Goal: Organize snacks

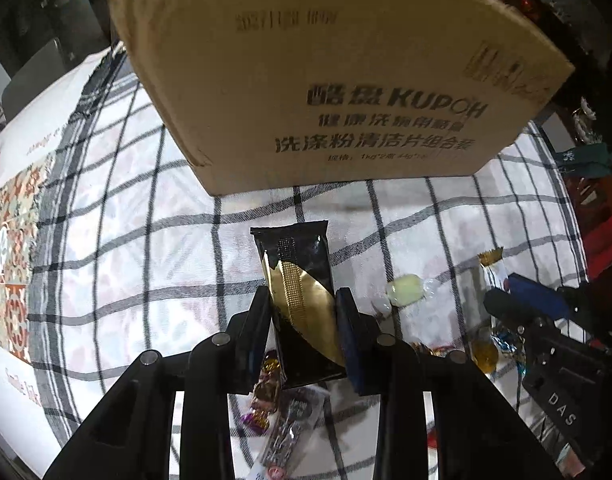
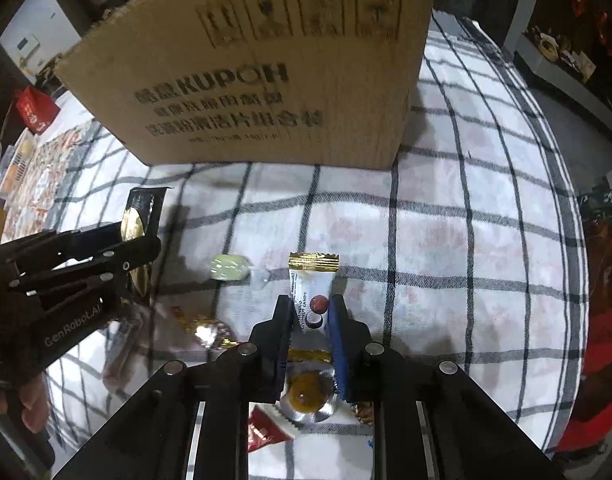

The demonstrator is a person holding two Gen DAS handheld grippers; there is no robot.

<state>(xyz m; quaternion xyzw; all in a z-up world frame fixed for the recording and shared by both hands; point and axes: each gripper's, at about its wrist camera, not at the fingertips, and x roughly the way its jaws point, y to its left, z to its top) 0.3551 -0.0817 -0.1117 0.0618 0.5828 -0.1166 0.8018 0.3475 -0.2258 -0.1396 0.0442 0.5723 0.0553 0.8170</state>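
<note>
My left gripper (image 1: 304,300) is shut on a black and gold snack packet (image 1: 298,280), held upright above the checked cloth. That packet (image 2: 140,208) and the left gripper (image 2: 118,256) also show at the left of the right wrist view. My right gripper (image 2: 311,308) is shut on a white candy packet with gold ends (image 2: 312,284), lifted off the cloth. The same white packet (image 1: 493,268) shows at the right of the left wrist view. A cardboard box (image 1: 326,80) printed KUPOH stands behind both packets, also seen as the cardboard box (image 2: 258,72).
A pale green wrapped sweet (image 2: 226,267) lies on the checked cloth (image 2: 466,240) between the grippers. Several wrapped candies lie below them: a purple one (image 1: 262,392), a gold foil one (image 2: 210,330), an amber jelly cup (image 2: 308,394) and a red sachet (image 2: 262,432). A hand (image 2: 30,404) holds the left gripper.
</note>
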